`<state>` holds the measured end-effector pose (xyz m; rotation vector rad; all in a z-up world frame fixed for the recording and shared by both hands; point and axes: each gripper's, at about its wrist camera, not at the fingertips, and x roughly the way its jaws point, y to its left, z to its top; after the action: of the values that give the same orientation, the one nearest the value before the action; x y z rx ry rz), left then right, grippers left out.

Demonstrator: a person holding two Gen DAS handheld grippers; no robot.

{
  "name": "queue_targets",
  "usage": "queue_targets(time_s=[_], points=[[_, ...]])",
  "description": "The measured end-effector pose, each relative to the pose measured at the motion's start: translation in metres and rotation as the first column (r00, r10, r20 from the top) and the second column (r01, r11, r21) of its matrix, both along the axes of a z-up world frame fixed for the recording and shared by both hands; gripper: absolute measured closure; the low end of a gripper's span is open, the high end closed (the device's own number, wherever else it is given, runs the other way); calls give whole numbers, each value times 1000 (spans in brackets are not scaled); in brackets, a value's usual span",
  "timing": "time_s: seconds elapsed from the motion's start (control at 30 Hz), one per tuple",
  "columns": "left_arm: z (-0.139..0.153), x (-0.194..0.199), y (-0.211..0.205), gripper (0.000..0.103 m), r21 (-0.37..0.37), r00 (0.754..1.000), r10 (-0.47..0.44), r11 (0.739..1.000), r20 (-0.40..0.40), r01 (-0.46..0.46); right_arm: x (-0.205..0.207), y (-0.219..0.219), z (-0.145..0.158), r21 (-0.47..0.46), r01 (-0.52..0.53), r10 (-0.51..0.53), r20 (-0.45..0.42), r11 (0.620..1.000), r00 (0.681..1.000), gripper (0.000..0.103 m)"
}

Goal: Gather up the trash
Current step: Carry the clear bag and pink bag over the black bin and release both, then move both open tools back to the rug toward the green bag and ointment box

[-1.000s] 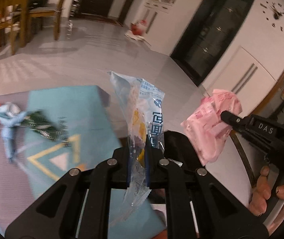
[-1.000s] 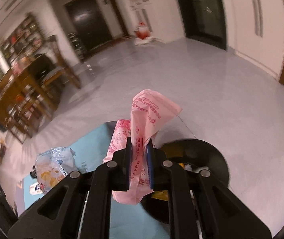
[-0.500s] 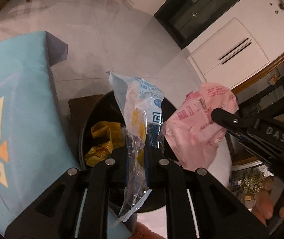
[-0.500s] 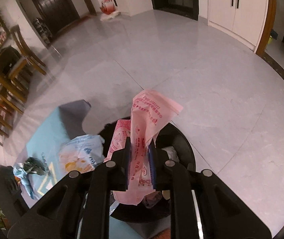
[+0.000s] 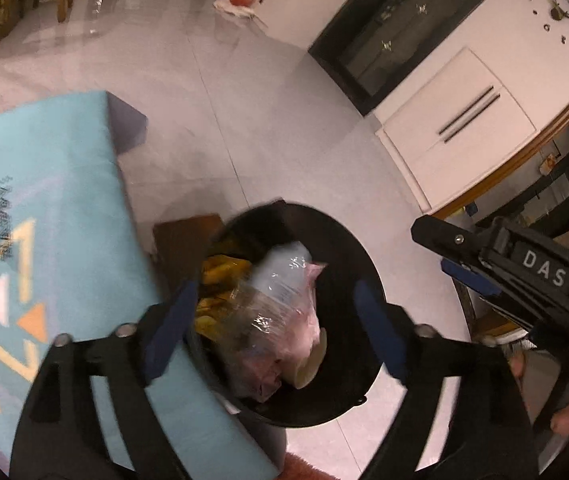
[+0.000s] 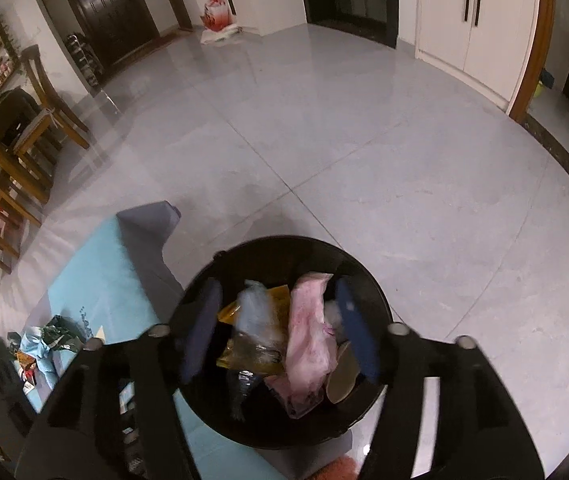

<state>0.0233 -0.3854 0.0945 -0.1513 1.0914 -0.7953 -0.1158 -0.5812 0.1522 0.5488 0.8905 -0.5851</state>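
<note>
A round black trash bin (image 5: 368, 280) (image 6: 380, 304) stands on the floor beside the teal table. Inside lie a clear plastic snack bag (image 5: 280, 272) (image 6: 254, 312), a pink wrapper (image 5: 304, 332) (image 6: 310, 344) and yellow wrappers (image 5: 220, 272) (image 6: 272, 296). My left gripper (image 5: 274, 332) hovers above the bin, its jaws opening wide, with nothing pressed between the pads. My right gripper (image 6: 278, 334) also hangs over the bin, jaws opening, both wrappers loose below it. The right gripper (image 5: 460, 256) shows at the right in the left wrist view.
The teal table (image 5: 64, 208) (image 6: 96, 272) sits left of the bin, with more wrappers (image 6: 44, 340) on its far end. Grey tiled floor (image 6: 364, 152) spreads beyond. Wooden chairs (image 6: 12, 148) stand at the left, white cabinets (image 6: 476, 24) at the back right.
Both grippers have opened and let go: the clear bag and the pink wrapper have dropped into the bin. Both grippers have sunk lower over the bin.
</note>
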Motion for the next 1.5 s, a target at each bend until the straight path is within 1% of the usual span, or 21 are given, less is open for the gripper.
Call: queue_targets(time_s=[0.07,0.2,0.27,0.4,0.47,0.5,0.63,0.67,0.7,0.77,0.8,0.87,0.97,1.0,1.03,1.1,1.2,1.23,1.3,1.4,1.5], points=[[10,3,21,9,-15,999,35,999,22,-35,0,6,7,-20,-11,11,25,1000,1000,27],[31,11,72,5,-37,991,122,992,60,-120,2,21,18,-63,-43,46,59,997,997,17],[42,17,107,3,-34,979,182,983,92,-180,6,31,24,-93,-61,68,72,994,995,13],[59,28,179,3,-18,942,305,952,140,-306,21,57,33,-156,-122,135,80,980,988,11],[62,35,226,3,0,909,386,921,155,-391,29,73,35,-183,-157,173,78,970,982,11],[62,38,242,3,11,900,406,911,162,-413,34,82,36,-201,-178,197,78,963,977,11],[59,44,326,3,116,850,479,852,220,-510,48,123,40,-291,-265,298,74,919,952,11],[57,46,344,3,132,836,497,835,234,-534,53,135,40,-314,-285,324,76,906,943,11],[53,47,369,3,141,813,527,811,246,-568,56,145,40,-328,-303,345,75,895,936,11],[48,51,404,3,130,782,578,778,235,-614,65,168,37,-351,-342,389,70,871,919,11],[40,54,430,3,106,753,627,750,202,-653,68,175,35,-356,-355,402,68,865,913,11],[32,62,459,3,111,711,686,703,152,-702,77,196,28,-361,-389,436,56,848,898,11],[26,70,485,3,105,703,699,695,131,-711,92,227,12,-334,-461,497,23,822,868,11],[24,73,495,3,101,684,720,677,117,-729,96,236,9,-320,-480,512,17,817,859,11],[24,73,498,3,97,673,732,666,103,-739,104,245,1,-288,-512,536,7,809,844,11],[17,80,504,3,92,665,743,659,75,-747,117,258,-10,-234,-544,556,-16,806,831,11],[3,92,512,3,106,640,767,633,53,-767,142,274,-27,-154,-570,569,-52,807,821,11],[-3,96,513,3,114,639,769,632,36,-767,147,278,-32,-132,-575,572,-59,808,818,11],[-14,105,512,3,132,648,762,642,6,-756,162,288,-41,-78,-584,580,-73,808,812,11],[-27,115,510,3,159,652,758,646,-16,-747,189,296,-54,-8,-573,570,-78,820,818,11],[-32,127,510,3,171,655,756,647,-18,-743,215,300,-60,10,-562,560,-91,827,823,11]])
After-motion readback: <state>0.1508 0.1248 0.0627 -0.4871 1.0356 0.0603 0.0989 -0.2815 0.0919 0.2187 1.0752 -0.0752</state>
